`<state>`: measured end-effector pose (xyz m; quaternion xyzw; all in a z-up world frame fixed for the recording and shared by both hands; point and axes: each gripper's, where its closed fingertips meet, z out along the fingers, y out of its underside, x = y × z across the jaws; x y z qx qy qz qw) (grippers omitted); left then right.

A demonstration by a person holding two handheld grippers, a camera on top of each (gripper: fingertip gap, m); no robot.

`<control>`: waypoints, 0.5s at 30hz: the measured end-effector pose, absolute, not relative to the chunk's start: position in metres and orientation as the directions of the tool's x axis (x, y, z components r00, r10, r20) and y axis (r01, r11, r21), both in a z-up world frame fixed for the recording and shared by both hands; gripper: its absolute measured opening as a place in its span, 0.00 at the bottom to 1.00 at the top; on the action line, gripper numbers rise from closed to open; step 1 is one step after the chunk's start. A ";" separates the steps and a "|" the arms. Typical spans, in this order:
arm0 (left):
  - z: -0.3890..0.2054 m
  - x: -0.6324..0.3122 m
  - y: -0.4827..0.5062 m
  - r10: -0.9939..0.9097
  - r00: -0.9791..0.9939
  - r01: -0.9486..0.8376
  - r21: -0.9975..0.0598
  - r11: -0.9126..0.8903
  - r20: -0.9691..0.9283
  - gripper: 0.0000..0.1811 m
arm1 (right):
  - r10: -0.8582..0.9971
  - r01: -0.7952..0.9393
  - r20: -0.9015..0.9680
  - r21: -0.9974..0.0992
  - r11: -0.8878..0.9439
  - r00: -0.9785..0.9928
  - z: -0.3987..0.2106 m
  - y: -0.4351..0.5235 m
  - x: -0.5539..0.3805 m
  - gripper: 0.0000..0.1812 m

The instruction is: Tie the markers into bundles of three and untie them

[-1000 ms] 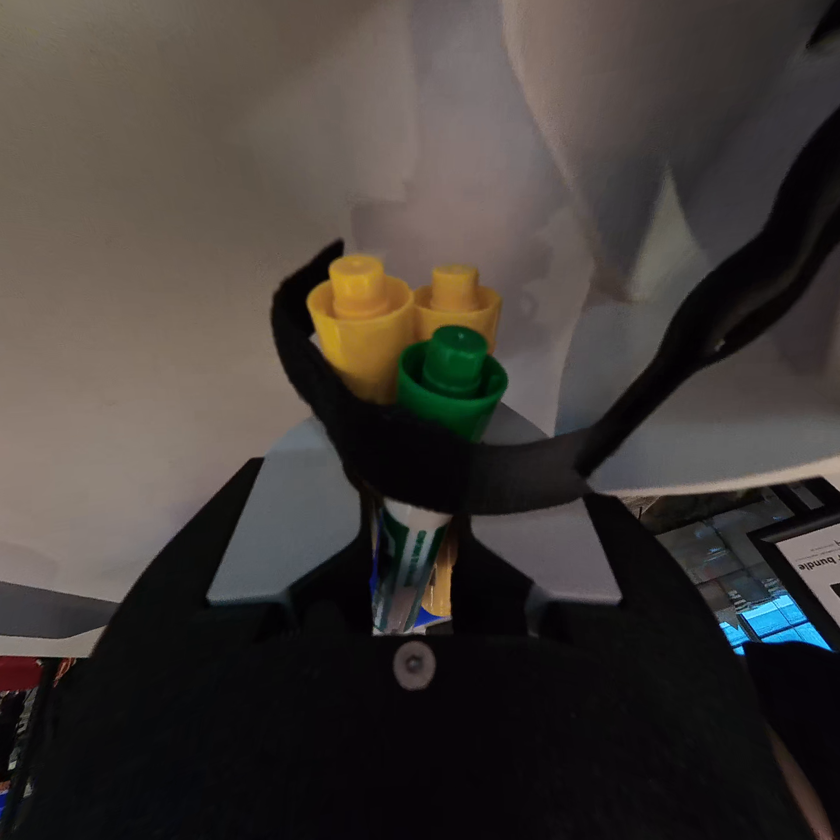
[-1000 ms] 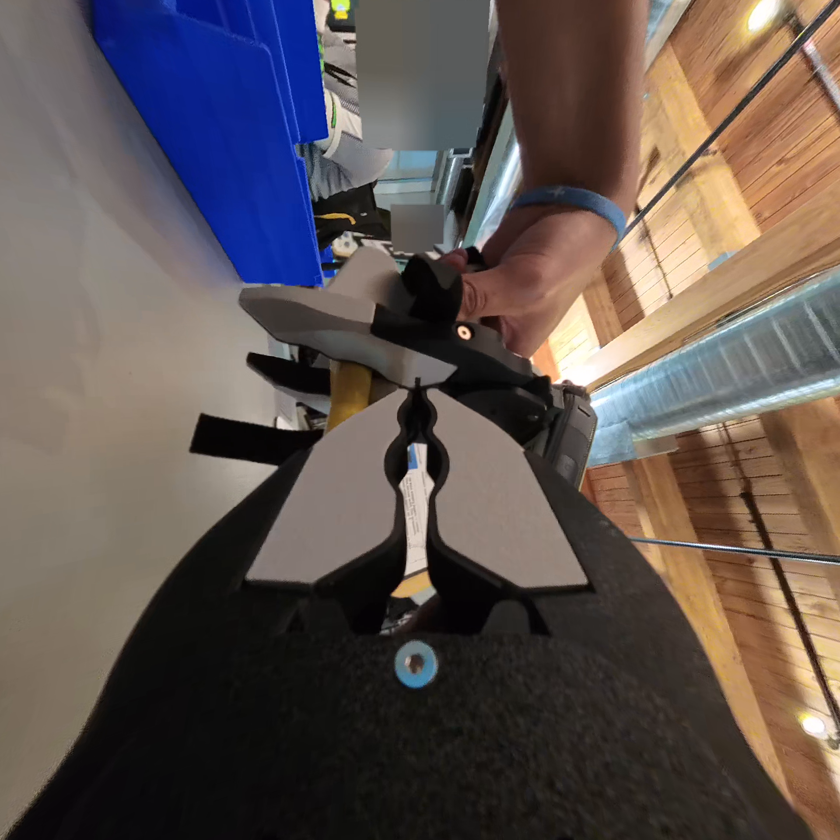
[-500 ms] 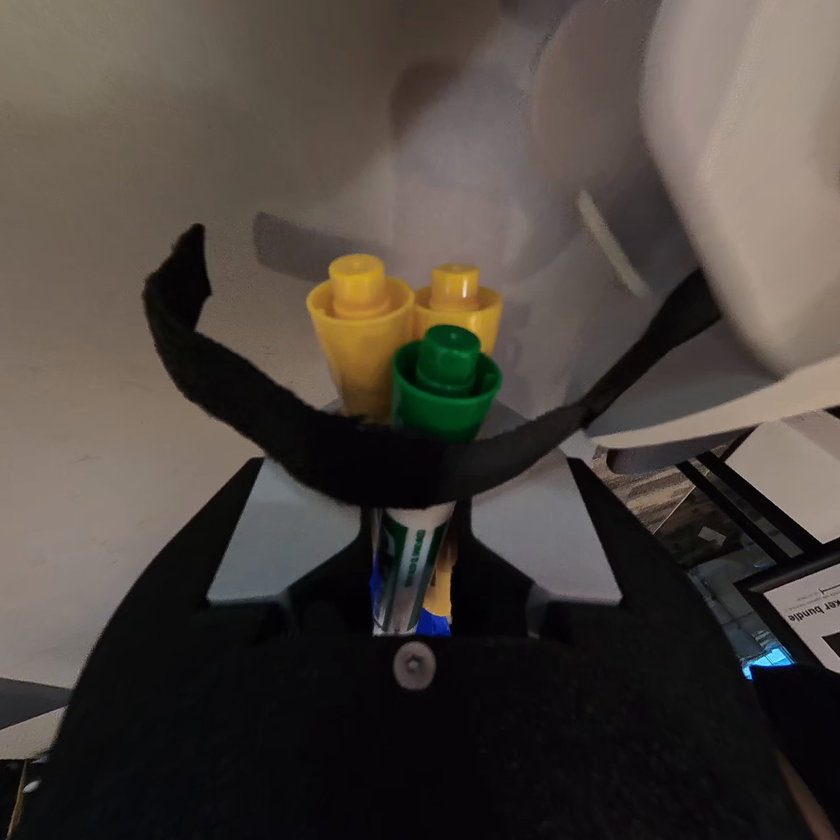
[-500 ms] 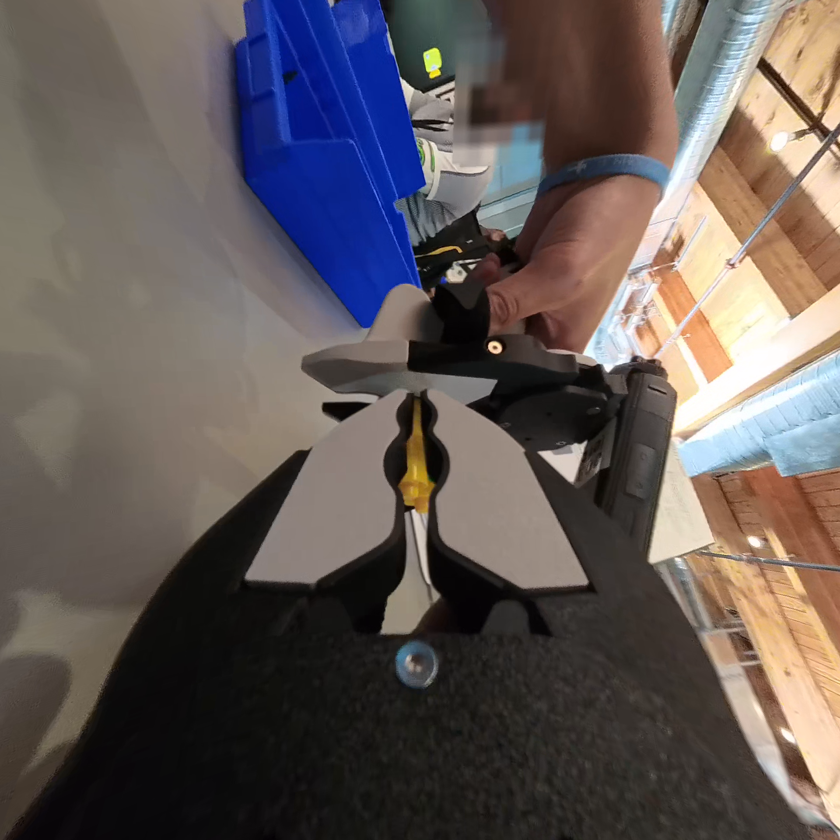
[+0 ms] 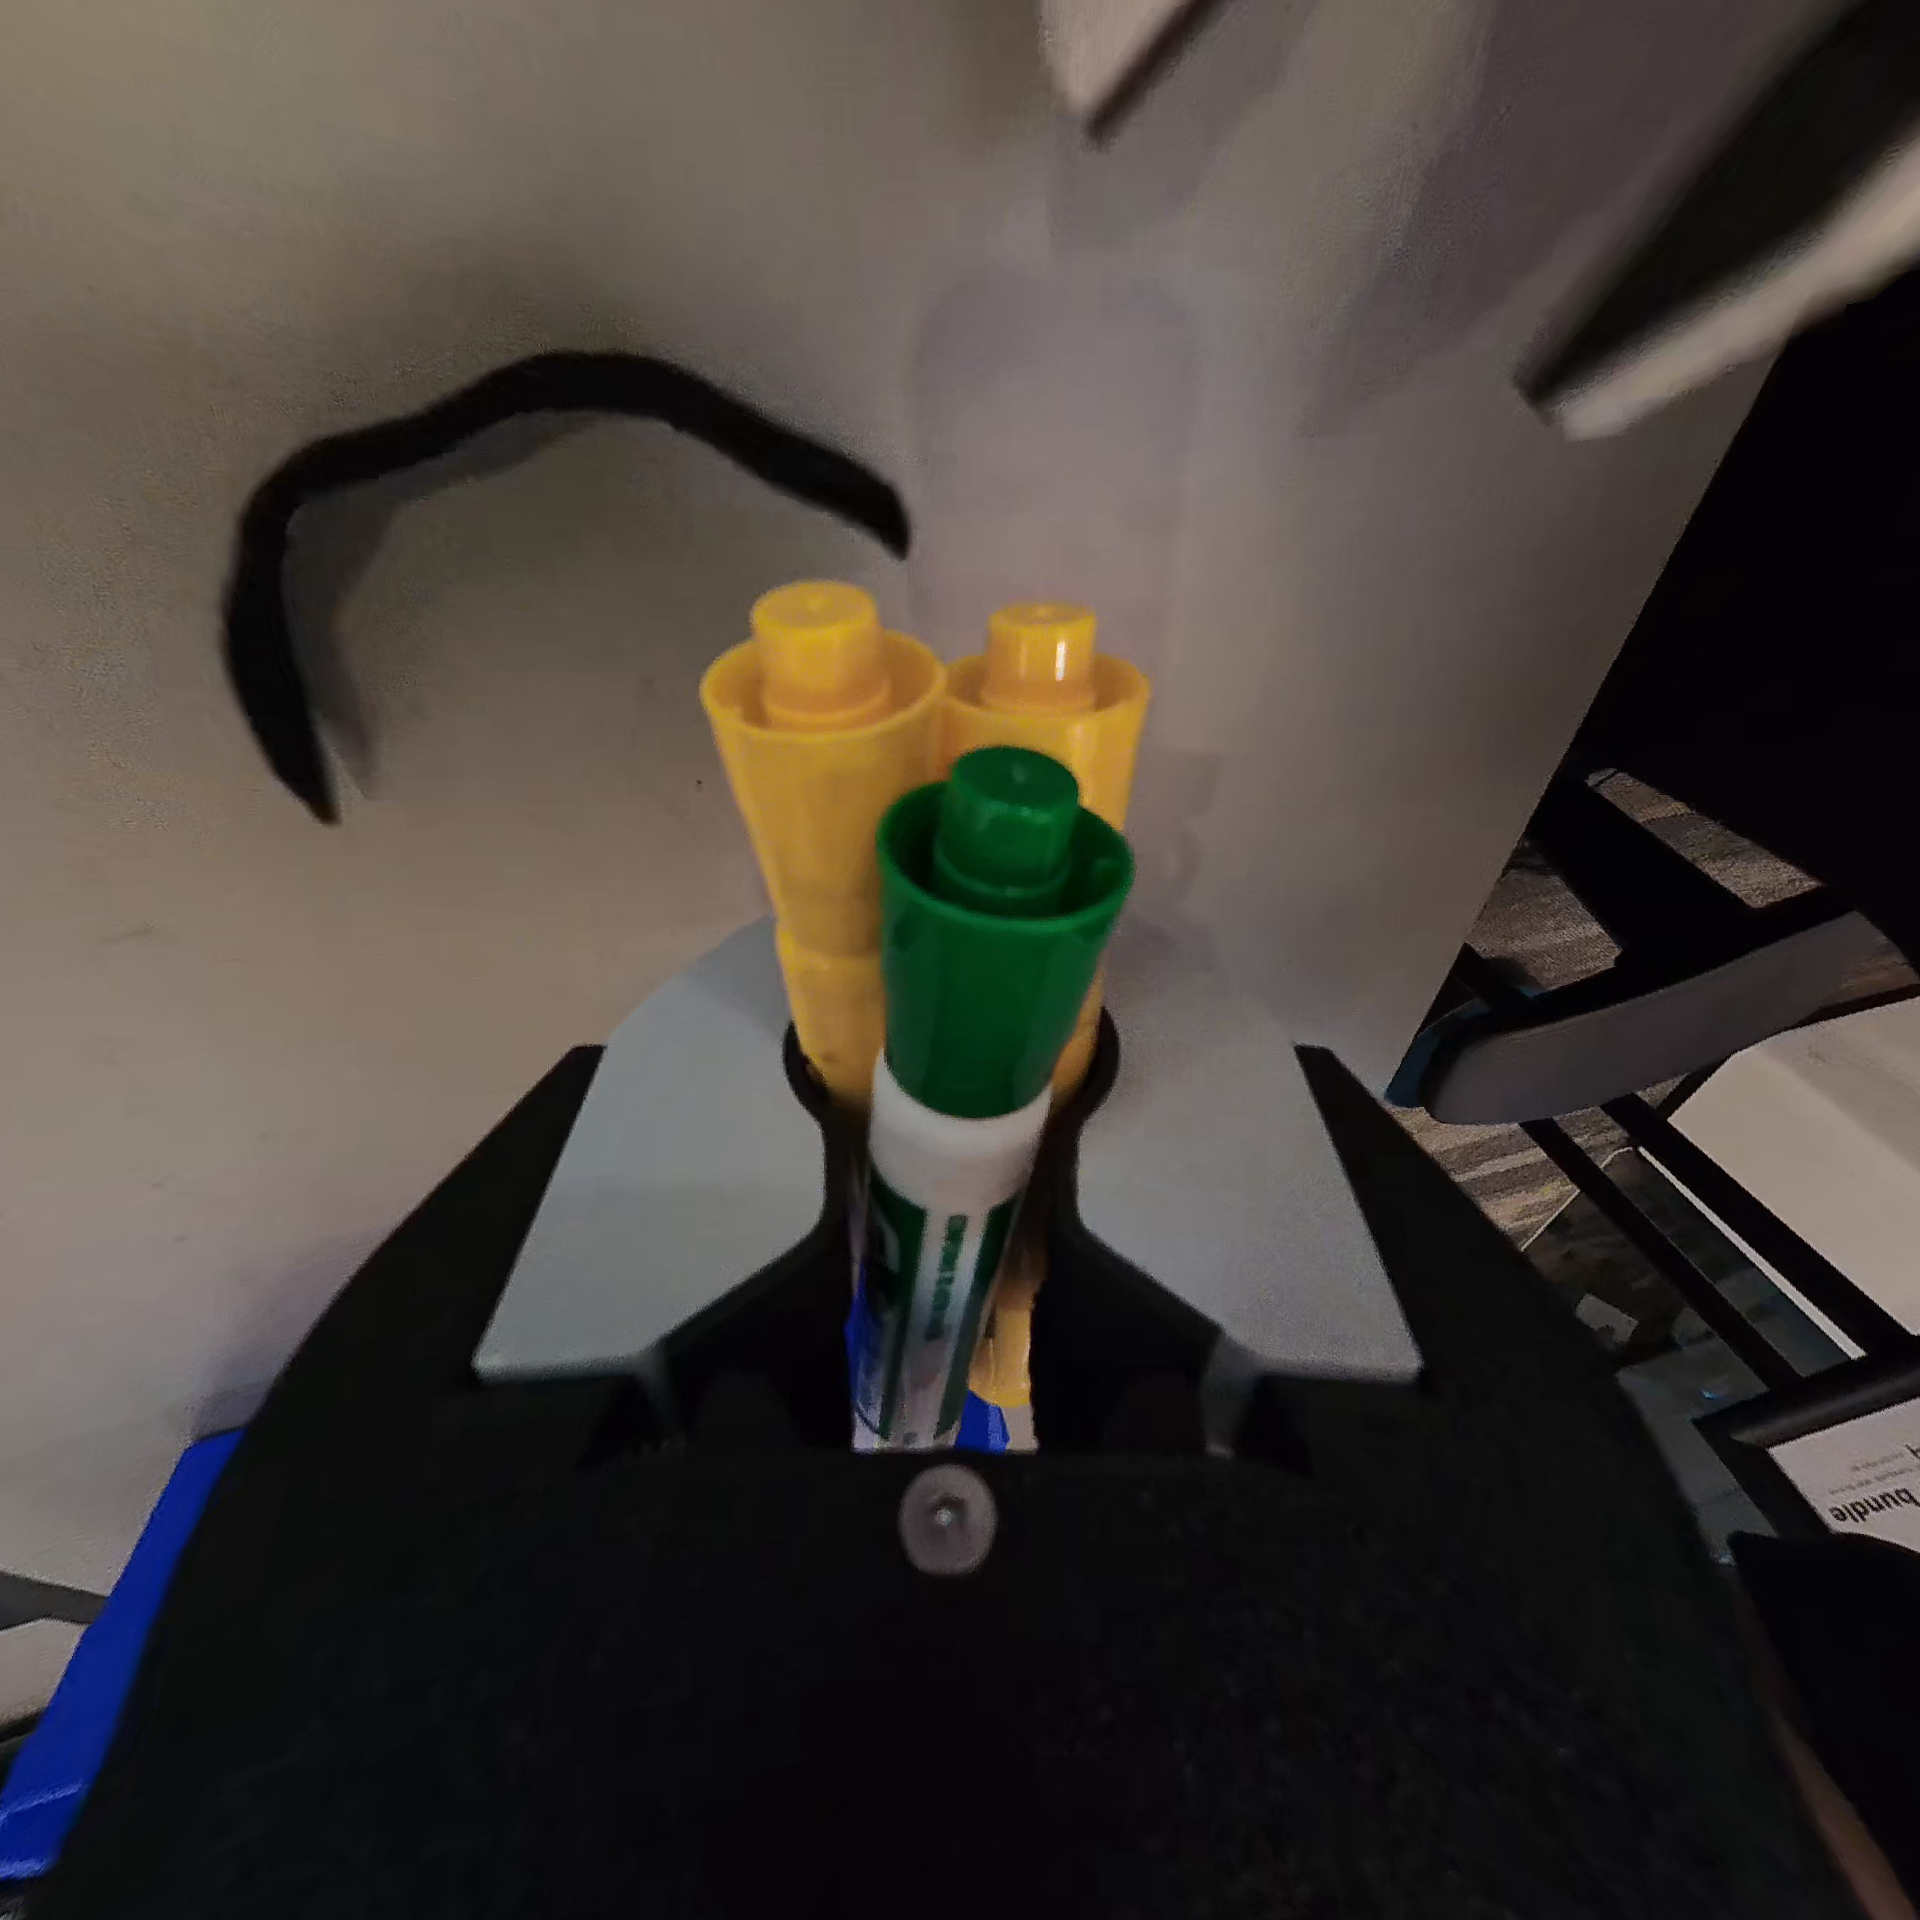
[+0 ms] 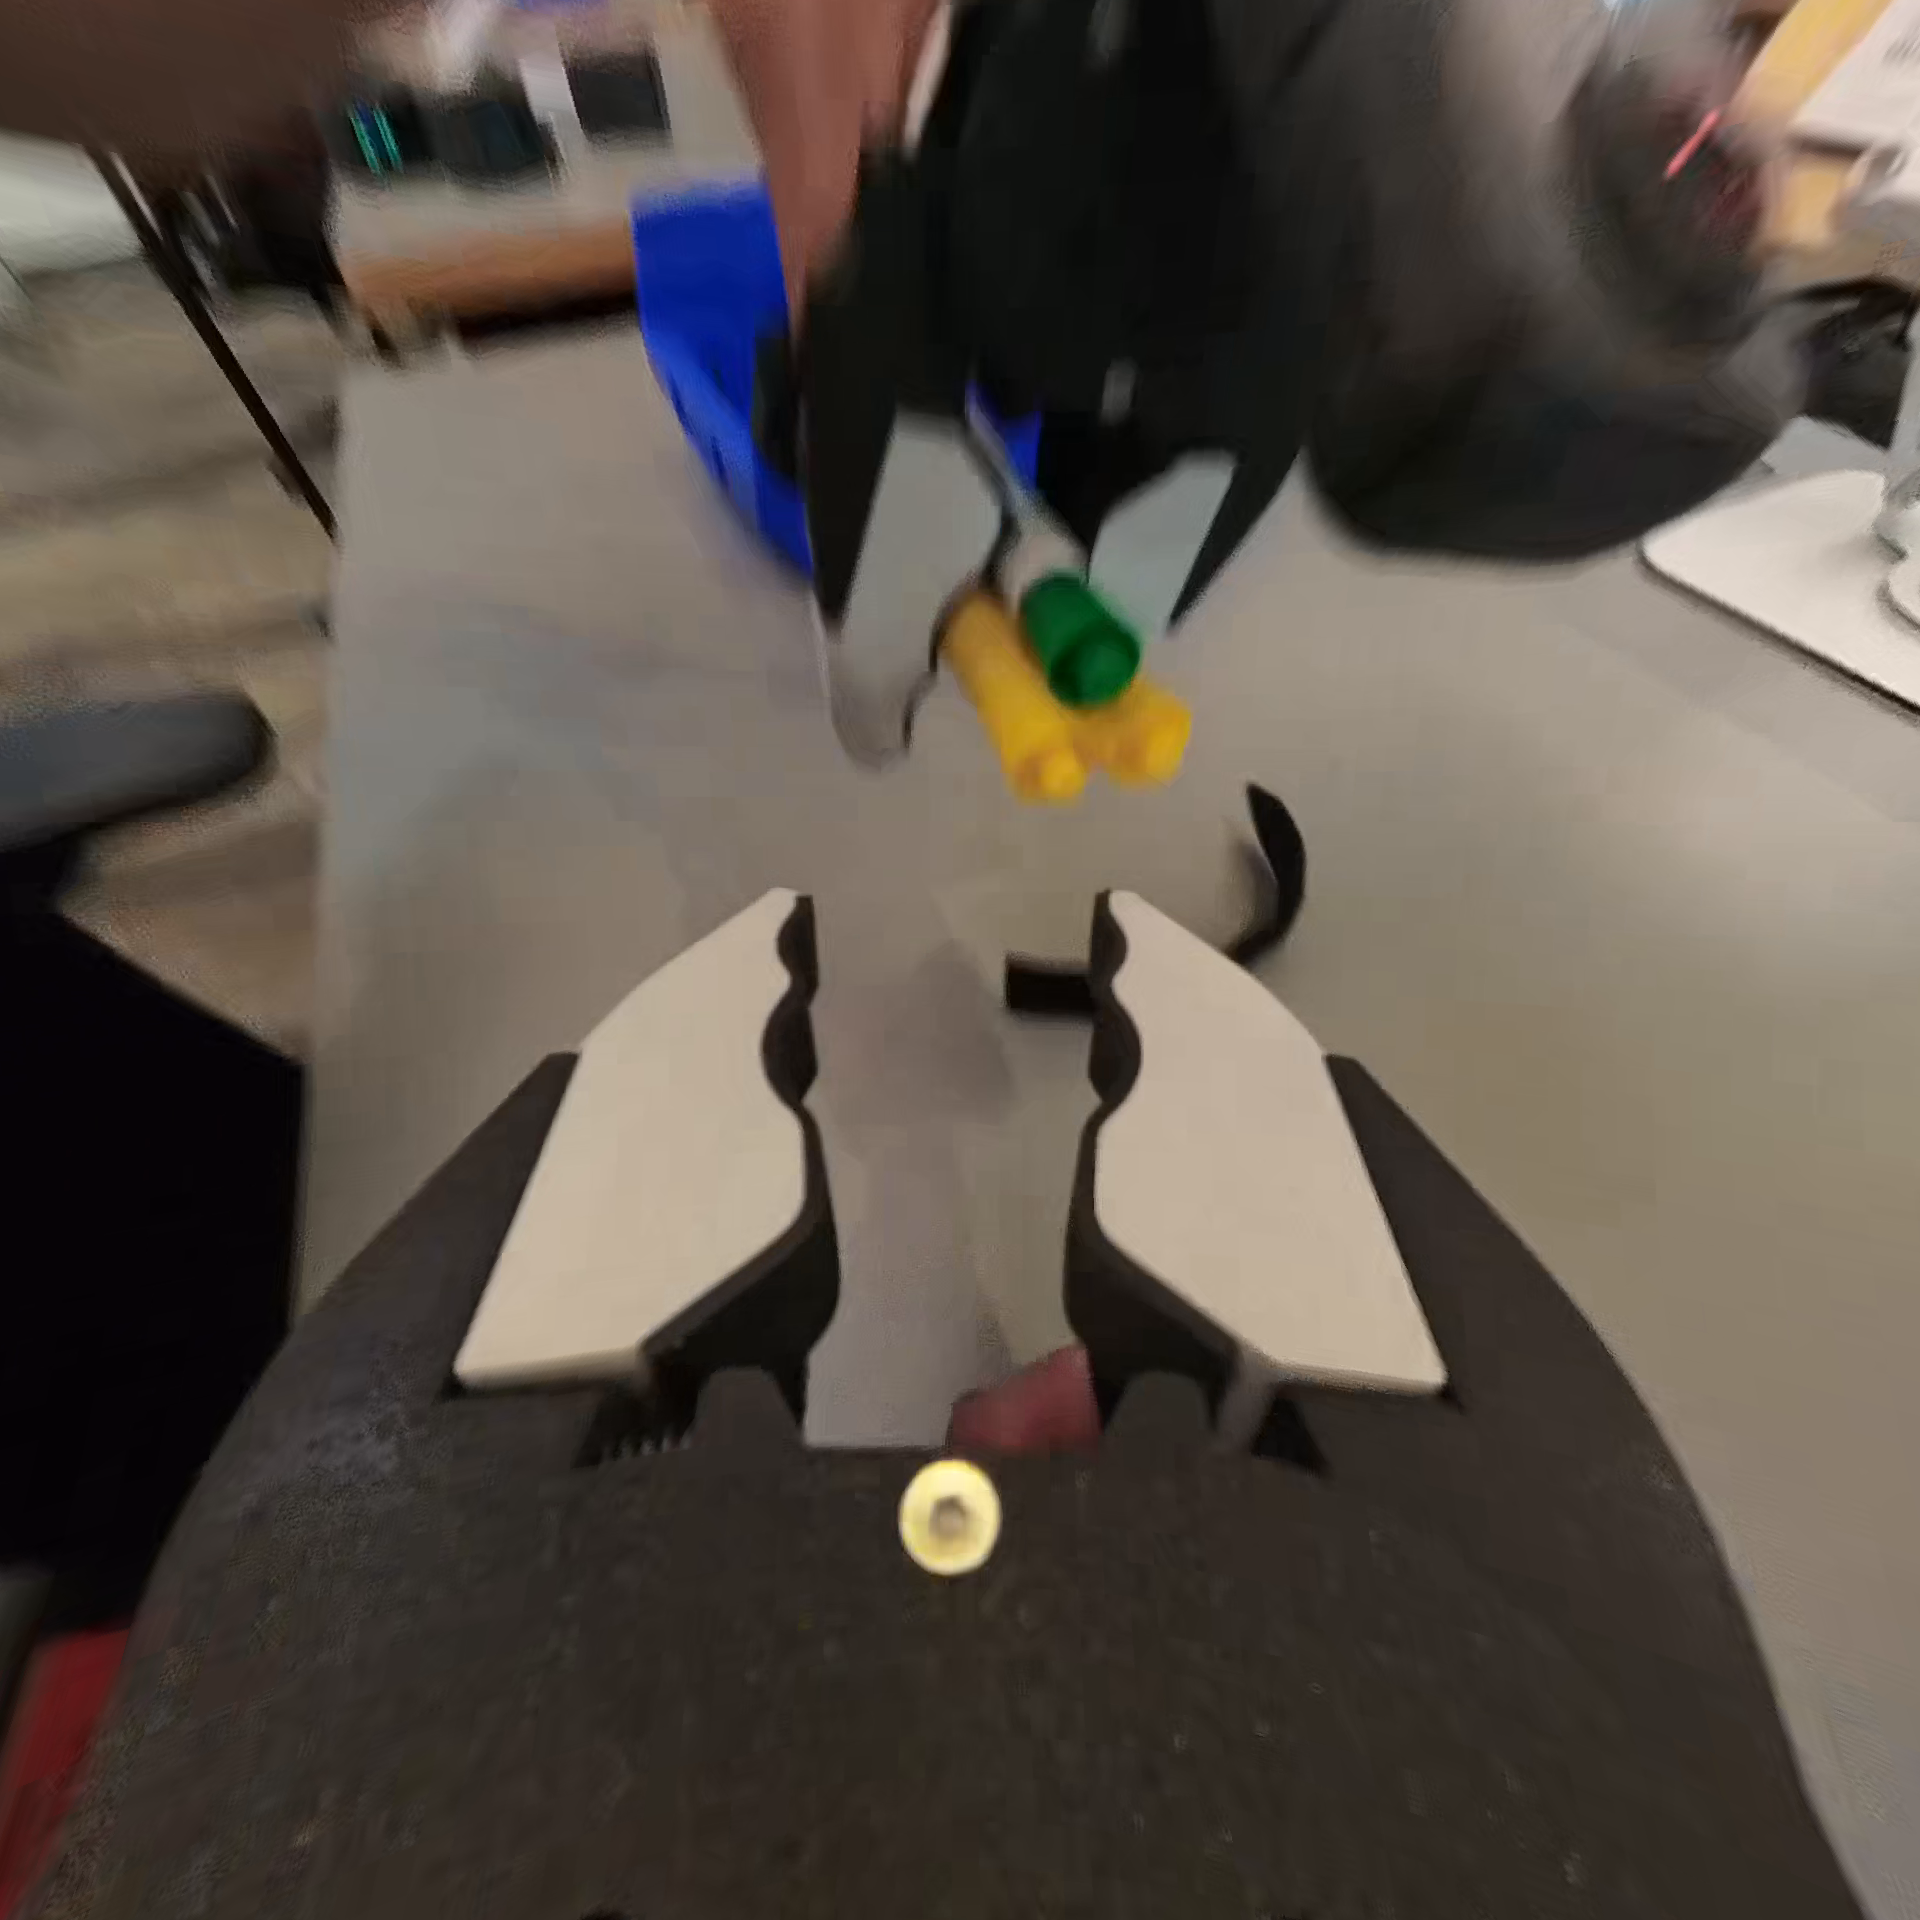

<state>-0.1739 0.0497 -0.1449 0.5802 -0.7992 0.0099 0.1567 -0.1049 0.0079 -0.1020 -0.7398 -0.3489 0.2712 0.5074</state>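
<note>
Black strap [image 5: 436,499] loose on table; left fingers [image 5: 951,1049] clamp 3 markers [image 5: 977,831]; right fingers [image 6: 951,997] wide.

loose strap [image 6: 1262,894] ahead, bare tabletop [image 6: 582,790] around

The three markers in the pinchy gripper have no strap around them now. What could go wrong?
Nothing binds the green-capped marker and the two yellow-capped markers together; only the shut left gripper holds them above the grey table. If it loosens, they could slip out, scatter and roll. The loose black fabric strap lies curled on the table near the open right gripper, which might knock it away.
</note>
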 end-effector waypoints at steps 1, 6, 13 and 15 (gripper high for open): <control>-0.146 -0.173 0.049 -0.924 -0.281 -0.929 0.166 0.330 0.260 0.22 | 0.784 0.150 -0.107 -0.957 -0.248 0.612 -0.089 0.012 -0.109 0.27; -0.147 -0.166 0.042 -0.918 -0.304 -0.926 0.147 0.347 0.254 0.22 | 0.746 0.027 -0.145 -0.977 -0.213 0.650 -0.082 0.041 -0.108 0.26; -0.145 -0.163 0.037 -0.914 -0.335 -0.916 0.147 0.373 0.229 0.22 | 0.789 0.061 -0.069 -0.989 -0.134 0.611 -0.084 0.041 -0.116 0.11; -0.145 -0.163 0.040 -0.918 -0.333 -0.918 0.150 0.368 0.213 0.22 | 0.794 0.057 -0.076 -0.989 -0.138 0.603 -0.084 0.041 -0.113 0.11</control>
